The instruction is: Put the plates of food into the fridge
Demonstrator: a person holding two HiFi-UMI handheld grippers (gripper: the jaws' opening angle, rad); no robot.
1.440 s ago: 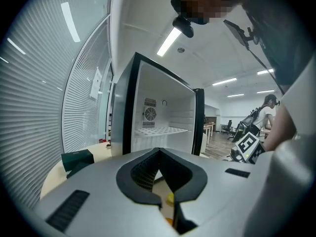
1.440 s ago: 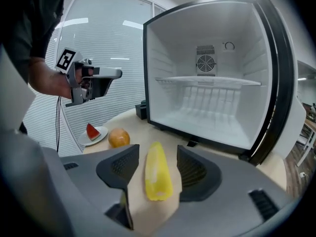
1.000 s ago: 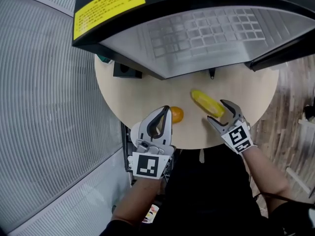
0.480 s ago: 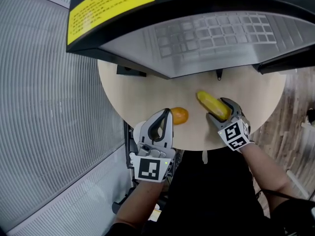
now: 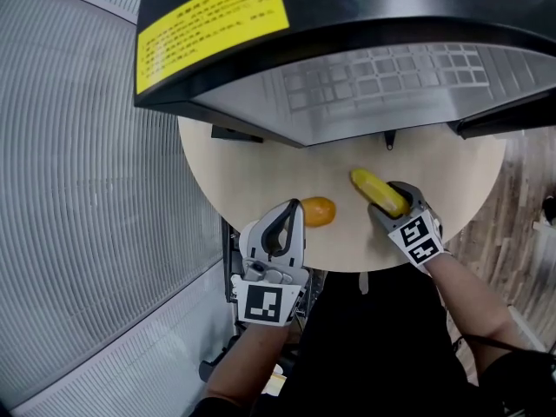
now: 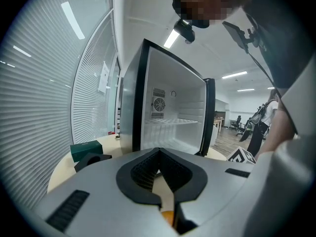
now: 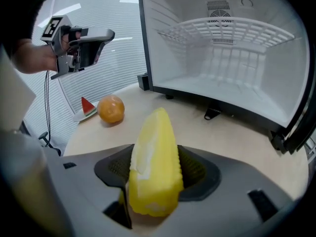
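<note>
Right claw [image 7: 157, 177], jaws just closing, clasps tapered, ribbed yellow corn cob [image 7: 154, 142].

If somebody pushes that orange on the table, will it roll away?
It probably would: the orange looks round like a ball and sits loose on the flat table. It lies fairly near the table's front edge, so a hard push that way might send it off. Its skin looks smooth, so it could slip when squeezed.

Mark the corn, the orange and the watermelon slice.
corn [image 7: 155, 162]: right gripper view, middle of the cob.
orange [image 7: 110, 109]: right gripper view, its centre.
watermelon slice [image 7: 87, 105]: right gripper view, red flesh.
</note>
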